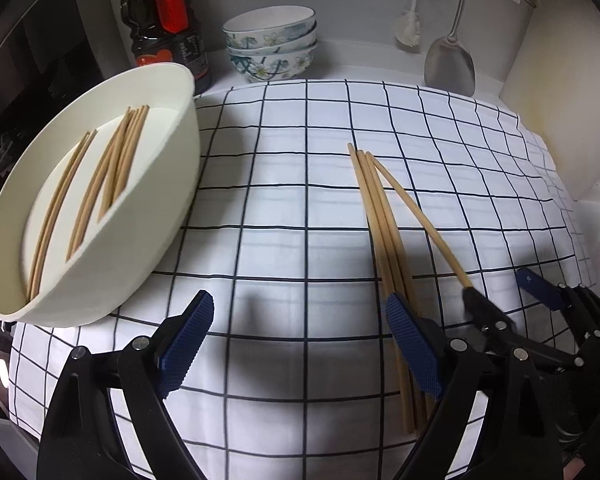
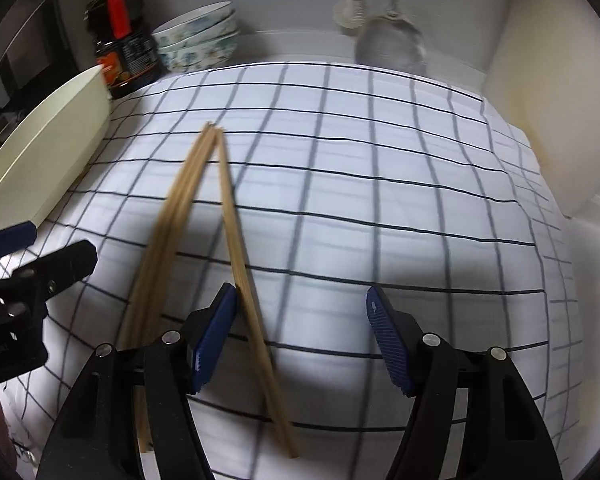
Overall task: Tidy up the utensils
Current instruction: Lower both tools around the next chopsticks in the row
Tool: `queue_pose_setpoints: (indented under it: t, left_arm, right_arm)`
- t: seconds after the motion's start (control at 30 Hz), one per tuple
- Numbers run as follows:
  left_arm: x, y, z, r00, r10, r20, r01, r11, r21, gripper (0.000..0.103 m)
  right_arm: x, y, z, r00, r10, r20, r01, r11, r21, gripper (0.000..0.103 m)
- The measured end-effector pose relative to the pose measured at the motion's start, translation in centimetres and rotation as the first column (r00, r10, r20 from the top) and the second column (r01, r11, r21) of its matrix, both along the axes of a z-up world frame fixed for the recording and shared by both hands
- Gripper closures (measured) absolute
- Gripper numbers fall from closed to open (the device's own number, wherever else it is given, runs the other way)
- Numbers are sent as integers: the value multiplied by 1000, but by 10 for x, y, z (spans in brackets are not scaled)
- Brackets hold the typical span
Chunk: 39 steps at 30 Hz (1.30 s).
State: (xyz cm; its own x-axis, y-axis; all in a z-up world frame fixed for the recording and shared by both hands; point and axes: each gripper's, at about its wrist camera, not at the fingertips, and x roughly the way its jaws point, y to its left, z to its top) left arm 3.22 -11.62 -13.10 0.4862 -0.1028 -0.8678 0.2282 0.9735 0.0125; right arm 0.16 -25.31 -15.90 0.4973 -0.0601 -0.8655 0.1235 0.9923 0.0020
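bamboo chopsticks (image 1: 384,236) lie loose on the checked cloth (image 1: 292,168), more already in the cream oval tray (image 1: 156,216). right gripper (image 2: 302,336) spread around the splayed stick, left gripper (image 1: 300,344) spread, empty; best to pinch mid-length. open cloth toward tray, white wall (image 1: 560,100) close right.

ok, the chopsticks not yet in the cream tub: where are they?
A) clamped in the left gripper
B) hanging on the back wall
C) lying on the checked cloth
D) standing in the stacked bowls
C: the loose chopsticks lie on the checked cloth, right of the cream tub; the left gripper stands open with nothing between its pads.
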Motion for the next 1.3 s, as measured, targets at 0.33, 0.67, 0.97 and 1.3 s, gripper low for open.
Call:
queue_pose_setpoints:
  t: [0.33,0.67,0.97,1.3]
  left_arm:
    - [-2,-14,-20,999,-25,-48,25,1000,17,17]
    - [-7,-8,-27,999,-6,-49,8,1000,29,14]
    - [7,-10,-28,1000,12,-29,-12,1000,6,18]
    - [3,-27,-21,998,-59,8,59,998,-10,83]
  right_arm:
    - [-14,-25,1,999,-40,1,40,999,7,38]
    - [-15,-21,1,1000,-16,4,16,1000,12,38]
    - [5,-11,0,998,58,21,-58,998,11,38]
    - [13,5,3,988,149,27,-149,989,-6,94]
